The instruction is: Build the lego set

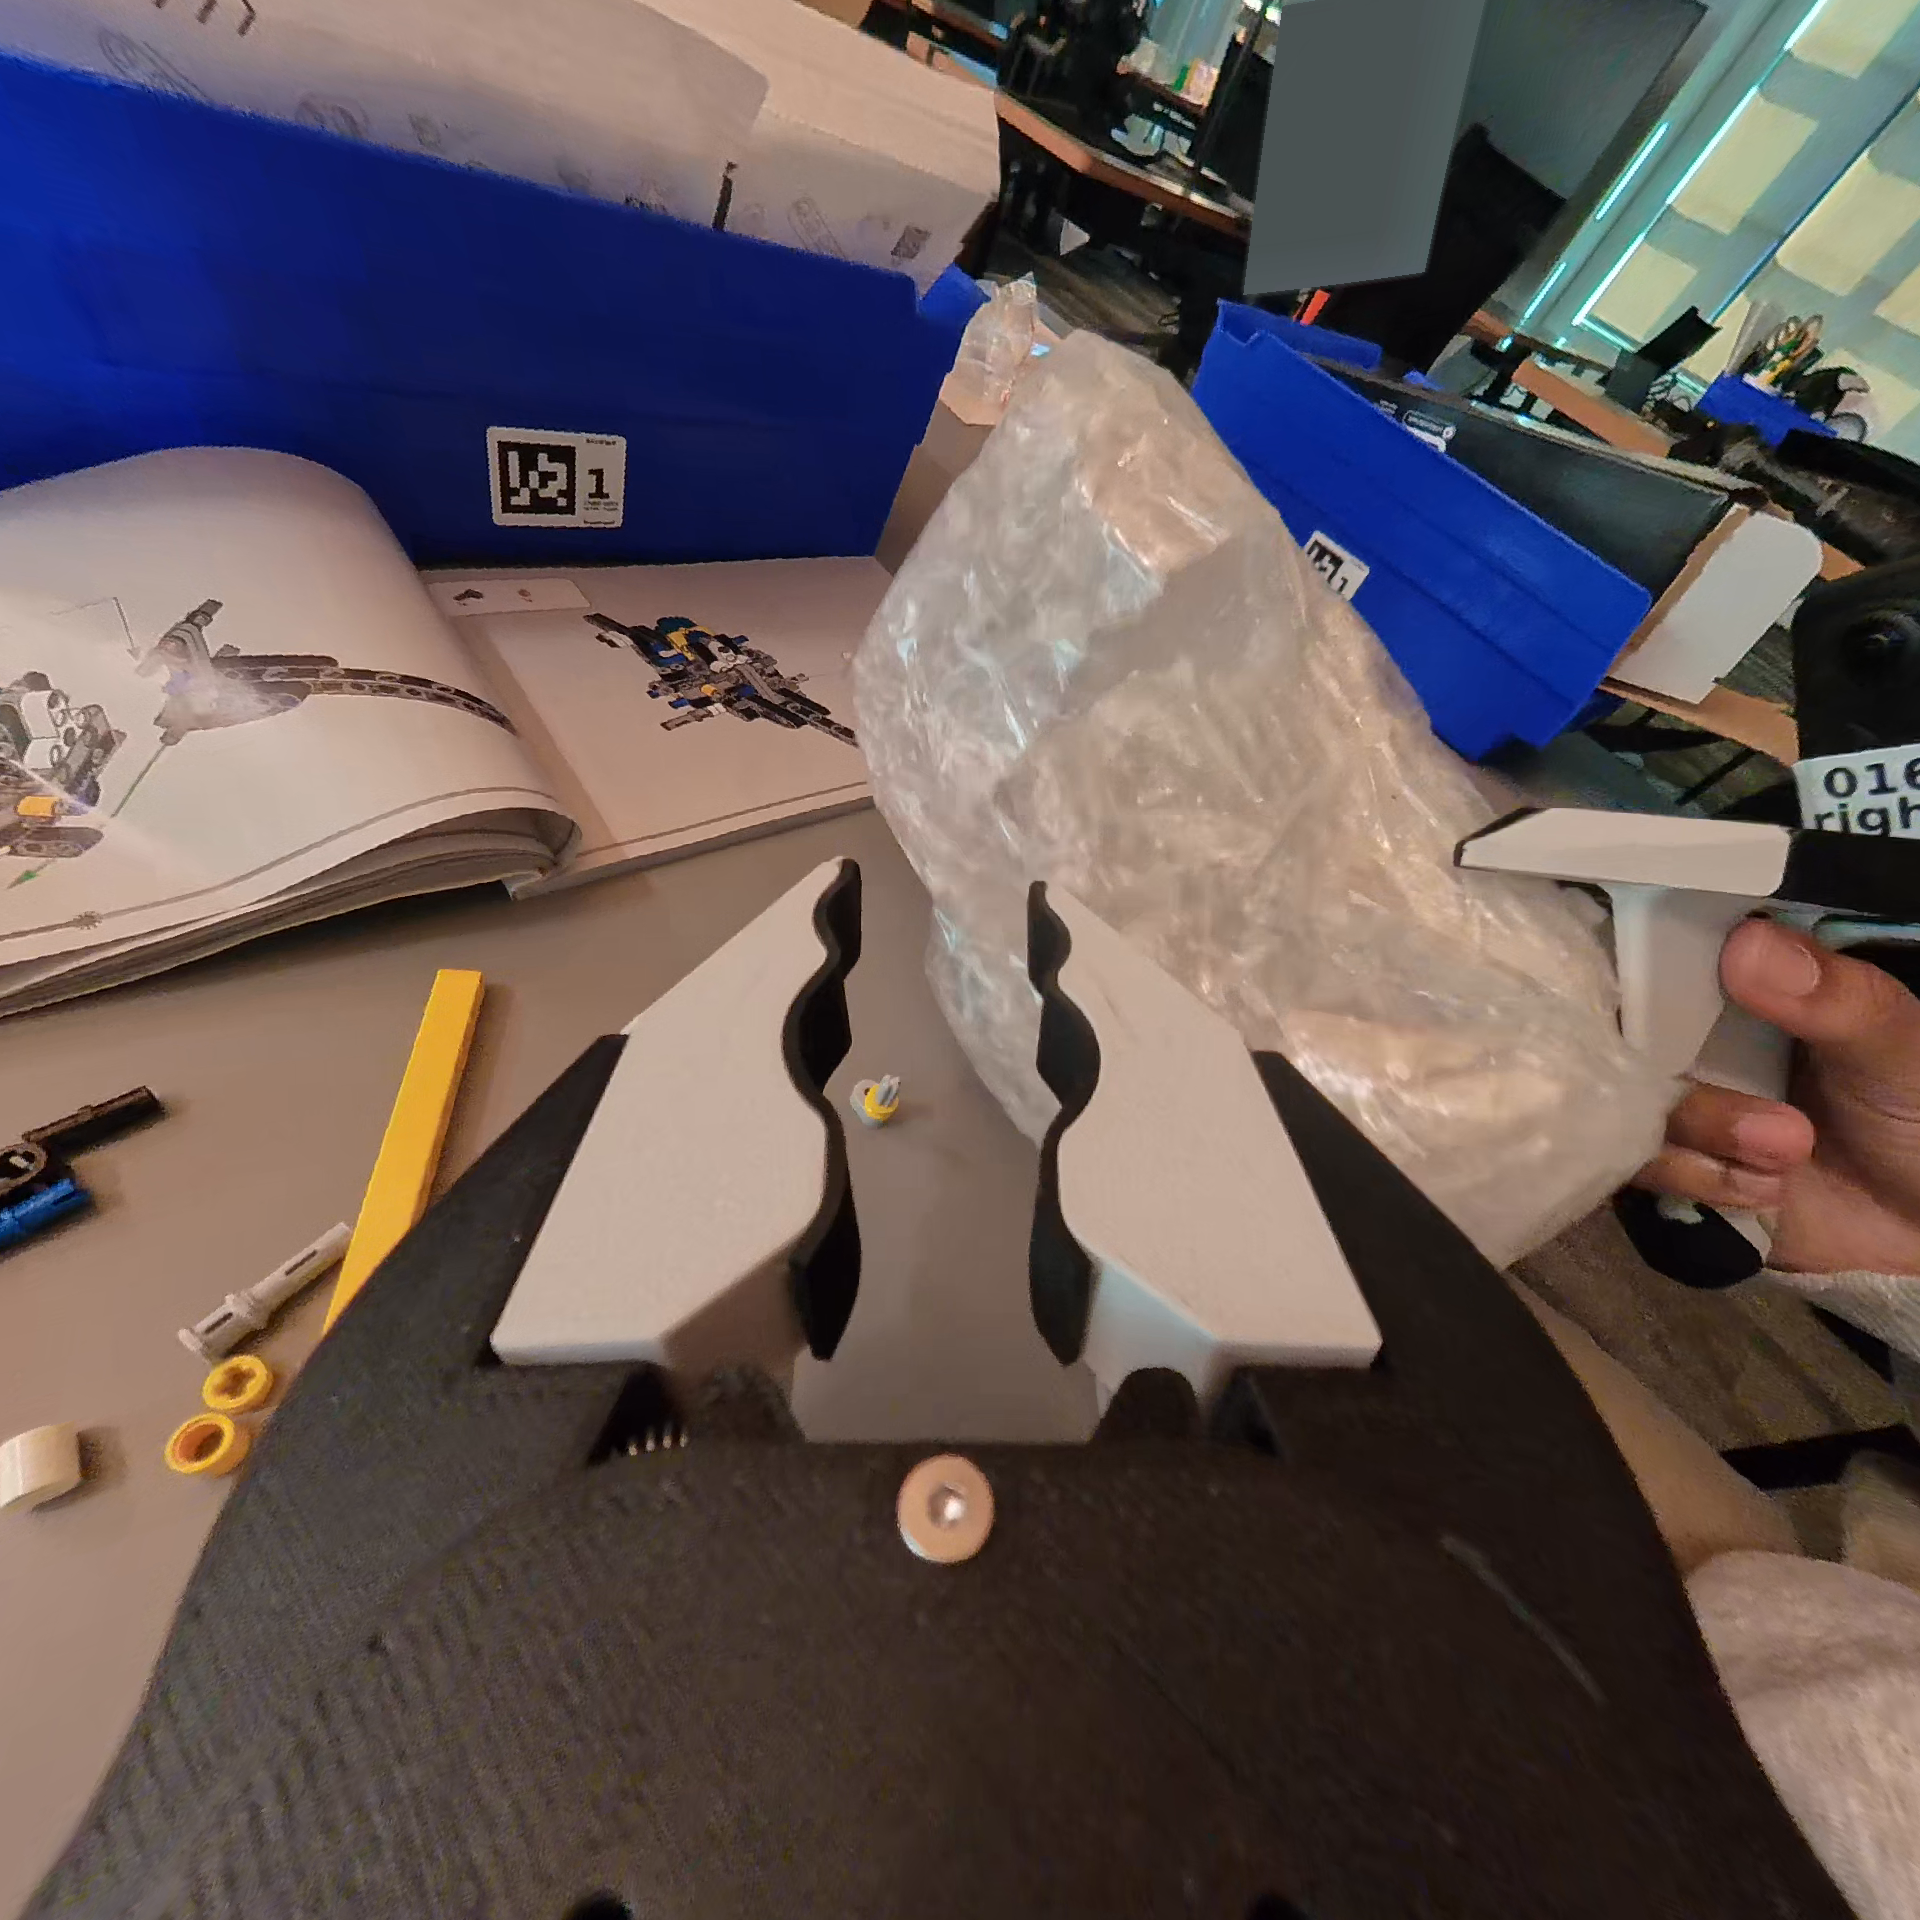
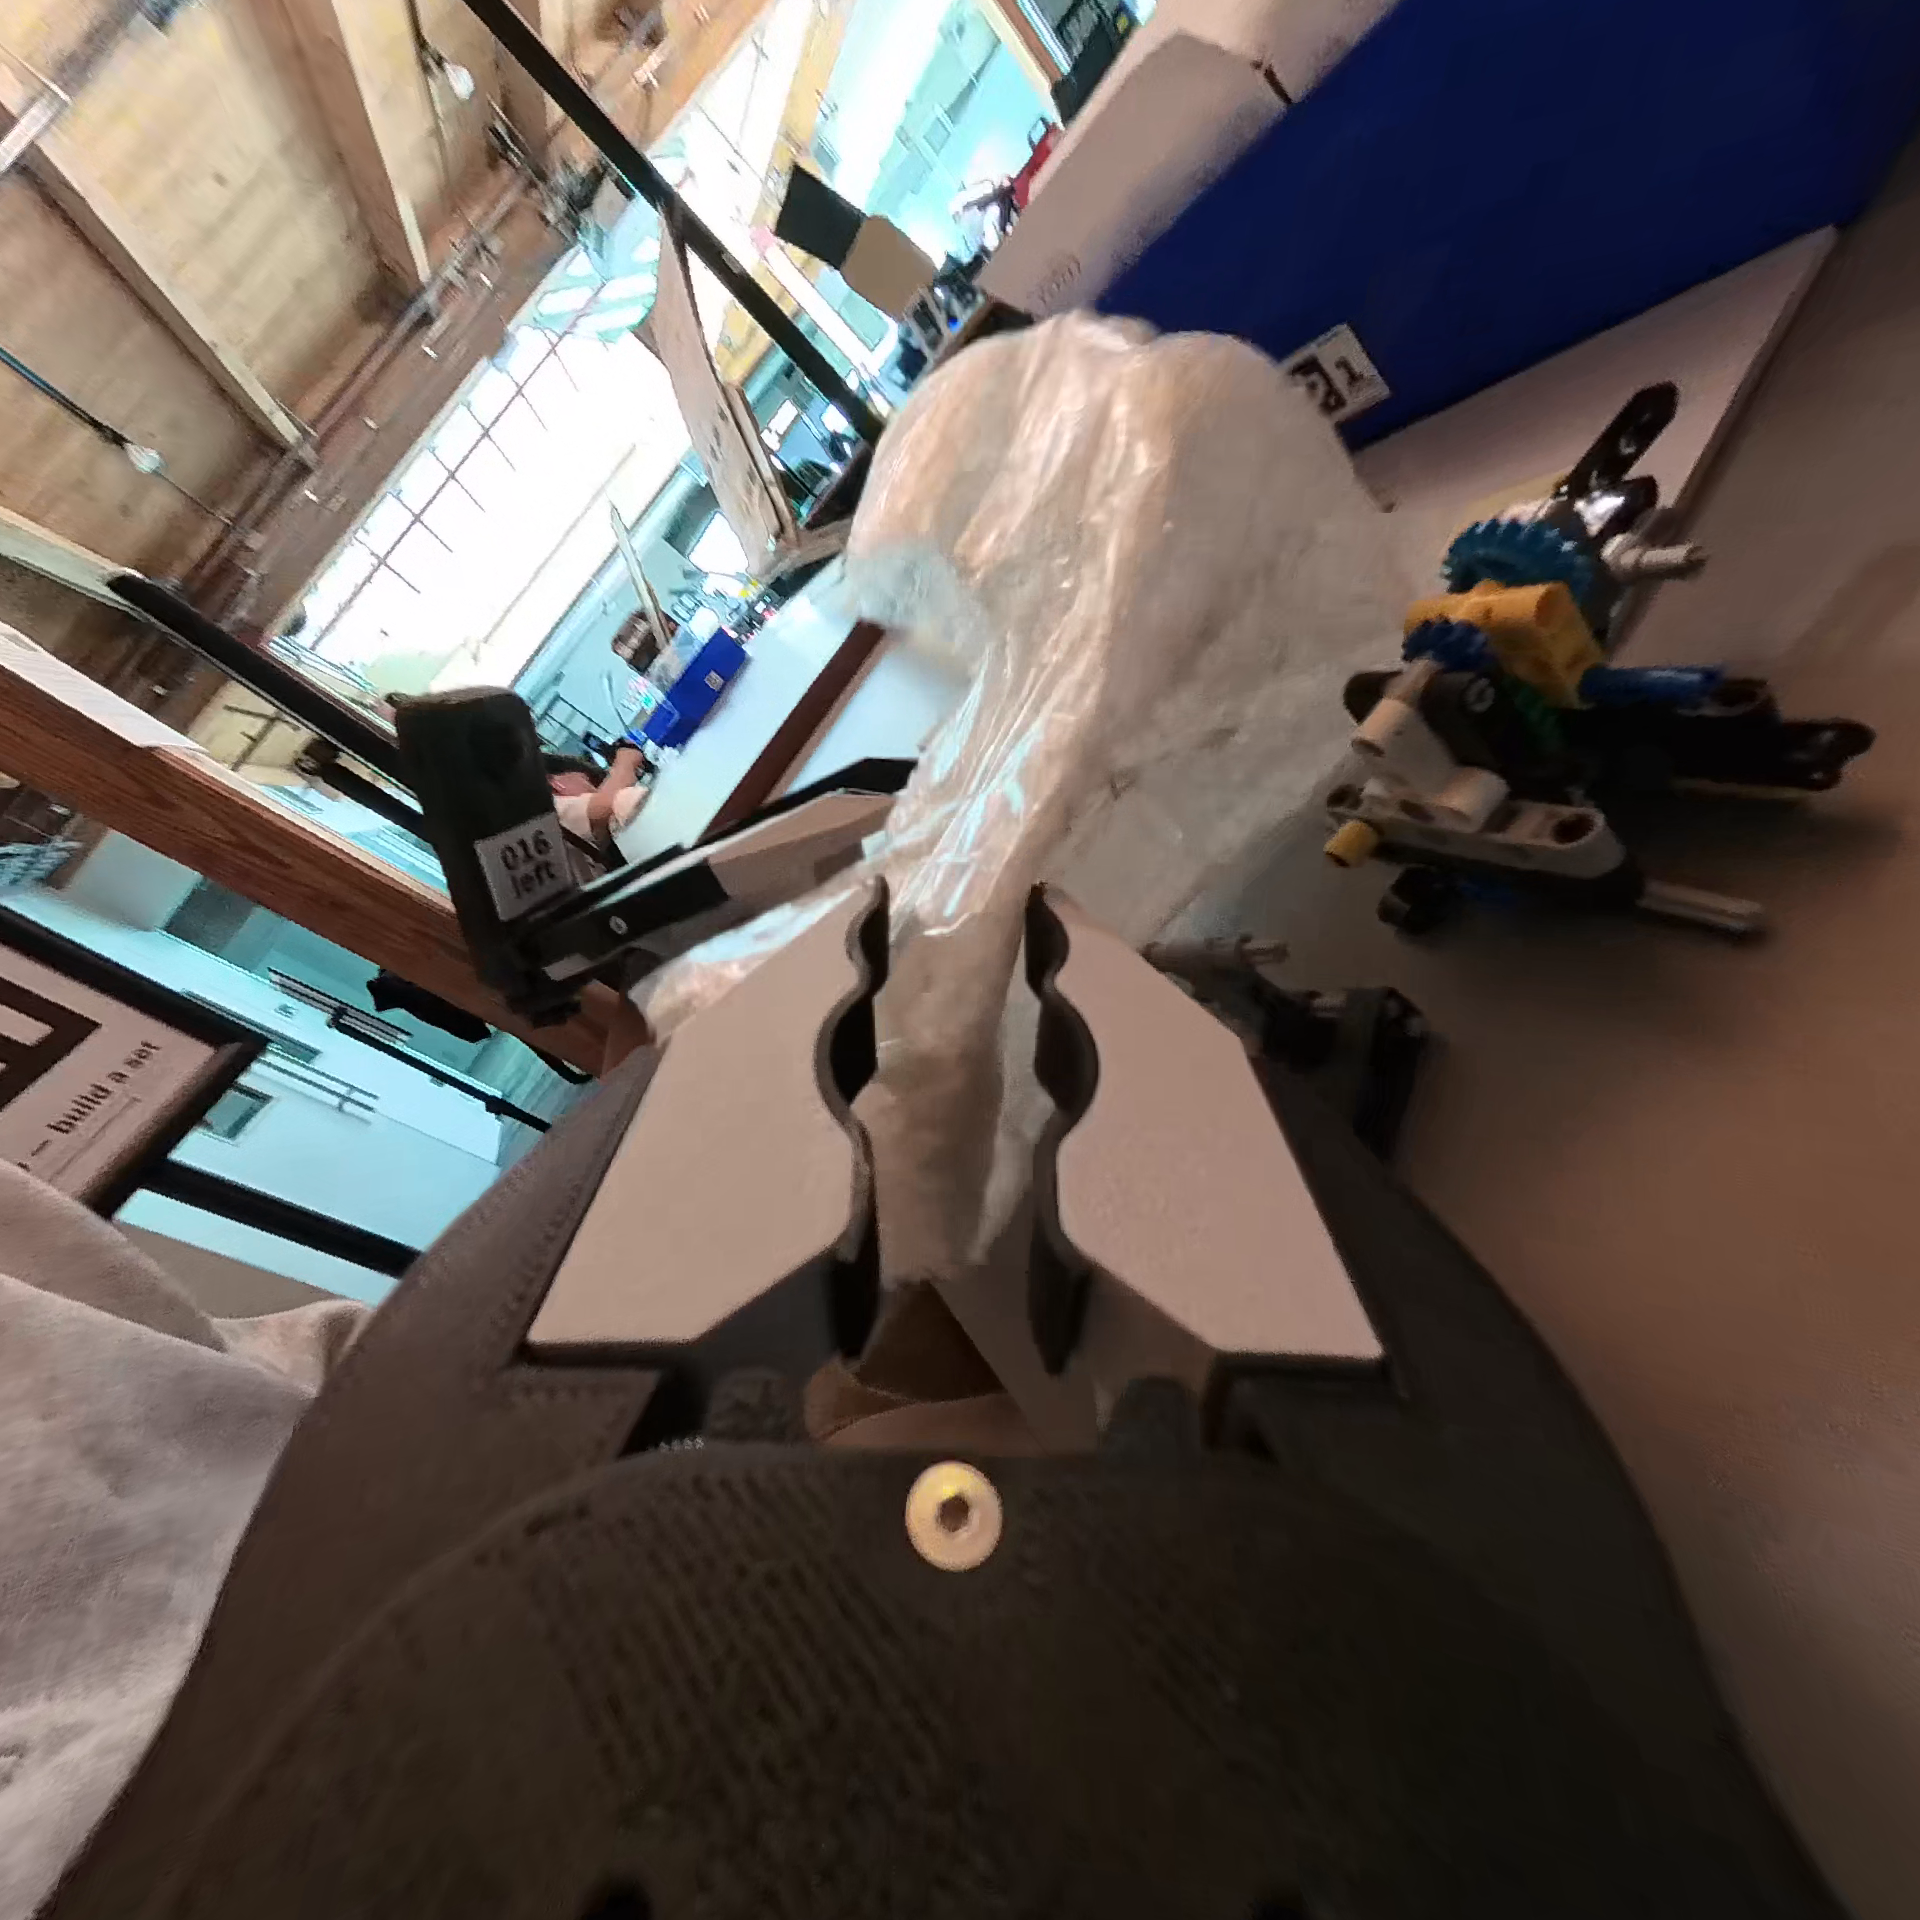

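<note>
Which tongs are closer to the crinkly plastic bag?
Right. The right tongs have the plastic bag between their fingers. The left tongs sit open beside it, over a tiny yellow piece.

The table was viewed from low and close along the left gripper (image 1: 943, 1101). The right gripper's (image 2: 954, 1091) view was rolled steeply sideways. The plastic bag (image 1: 1195, 748) ahead was shared by both.

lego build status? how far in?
Done: a partial model stands on the table. In hand: the right gripper is shut on a clear plastic bag; the left gripper is open over a small yellow-grey piece. Left: the yellow beam, yellow bushes and grey pin lie loose beside the open manual.
</note>
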Demonstrator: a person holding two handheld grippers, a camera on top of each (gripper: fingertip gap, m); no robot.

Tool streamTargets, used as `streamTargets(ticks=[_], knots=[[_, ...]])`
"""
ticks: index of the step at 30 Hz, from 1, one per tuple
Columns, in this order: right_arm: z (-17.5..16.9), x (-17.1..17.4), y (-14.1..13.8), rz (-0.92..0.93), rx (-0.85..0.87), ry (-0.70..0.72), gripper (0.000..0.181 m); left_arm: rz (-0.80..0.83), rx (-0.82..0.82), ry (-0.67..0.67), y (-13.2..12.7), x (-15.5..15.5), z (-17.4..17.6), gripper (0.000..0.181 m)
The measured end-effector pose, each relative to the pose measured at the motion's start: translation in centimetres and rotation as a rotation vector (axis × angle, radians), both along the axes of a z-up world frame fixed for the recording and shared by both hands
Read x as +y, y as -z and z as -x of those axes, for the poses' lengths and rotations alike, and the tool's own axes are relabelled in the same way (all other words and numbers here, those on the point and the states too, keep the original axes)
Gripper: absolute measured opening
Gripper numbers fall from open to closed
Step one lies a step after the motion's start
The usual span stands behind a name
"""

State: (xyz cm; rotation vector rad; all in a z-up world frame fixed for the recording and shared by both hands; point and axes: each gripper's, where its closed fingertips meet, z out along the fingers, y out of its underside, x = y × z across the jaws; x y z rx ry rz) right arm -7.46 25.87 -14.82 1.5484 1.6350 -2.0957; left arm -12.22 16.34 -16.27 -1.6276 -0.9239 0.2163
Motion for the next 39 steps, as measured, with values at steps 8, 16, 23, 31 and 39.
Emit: streamTargets(ticks=[8,16,23,31,39], knots=[[0.4,0.4,-2.6,0.208,0.013,-0.03,0.014,-0.082,0.079,-0.059,-2.8,-2.0,0.6,0.031],[0.4,1.6,-7.4,0.277,0.12,-0.041,0.015,-0.099,0.099,-0.071,-3.5,-2.9,0.2,0.032],[0.6,10.5,-9.8,0.274,0.204,0.181,0.014,-0.126,0.089,-0.072,-3.7,-3.7,0.1,0.032],[1.7,18.3,-9.7,0.163,0.205,0.426,0.014,-0.153,0.052,-0.031,-3.1,-3.0,-0.2,0.032],[11.3,22.3,-12.3,0.143,0.197,0.588,0.014,-0.181,0.044,0.002,-3.2,-2.7,-0.6,0.032]])
